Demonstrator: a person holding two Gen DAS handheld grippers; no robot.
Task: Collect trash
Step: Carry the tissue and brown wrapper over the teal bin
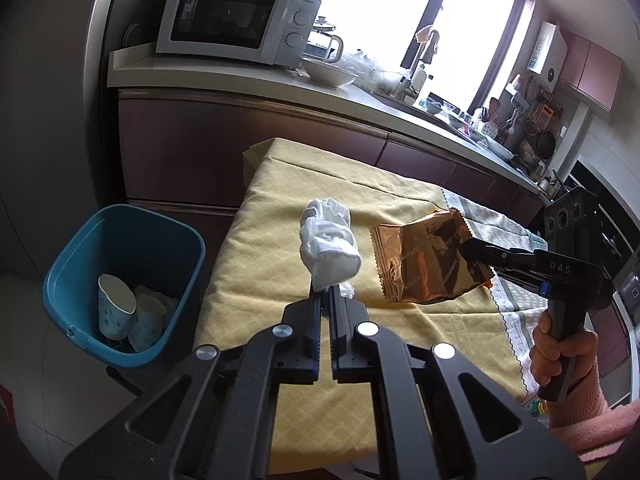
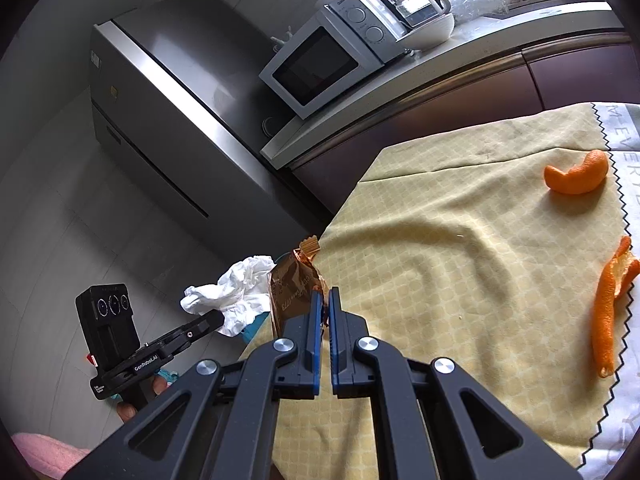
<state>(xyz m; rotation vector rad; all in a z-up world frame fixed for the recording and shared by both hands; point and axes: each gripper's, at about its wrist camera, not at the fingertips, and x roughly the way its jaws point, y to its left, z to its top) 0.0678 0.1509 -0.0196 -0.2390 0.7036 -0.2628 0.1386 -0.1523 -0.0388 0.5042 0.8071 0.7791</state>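
Closest to the left wrist camera, the left gripper (image 1: 326, 294) has its two fingers pinched together on the bottom edge of a crumpled white tissue (image 1: 329, 246), which stands up above the fingertips, lifted off the yellow tablecloth (image 1: 280, 264). Just to its right, the right gripper (image 1: 466, 250), held by a hand (image 1: 560, 356) in a pink sleeve, is clamped on one edge of a shiny copper-coloured snack wrapper (image 1: 424, 260), held above the cloth. In the right wrist view, the same wrapper (image 2: 296, 284) sits squeezed between the right gripper's (image 2: 326, 296) nearly closed fingers, with the tissue (image 2: 236, 292) just beside it near the table's left edge.

Down to the left of the table, a blue bin (image 1: 124, 284) stands on the floor, with two paper cups (image 1: 124, 314) lying inside.

Further across the cloth, an orange segment (image 2: 576, 178) and a strip of orange peel (image 2: 610, 308) lie well apart from the grippers.

Beyond the table, a white microwave (image 1: 236, 20) sits on the counter beside a white bowl (image 1: 330, 74).
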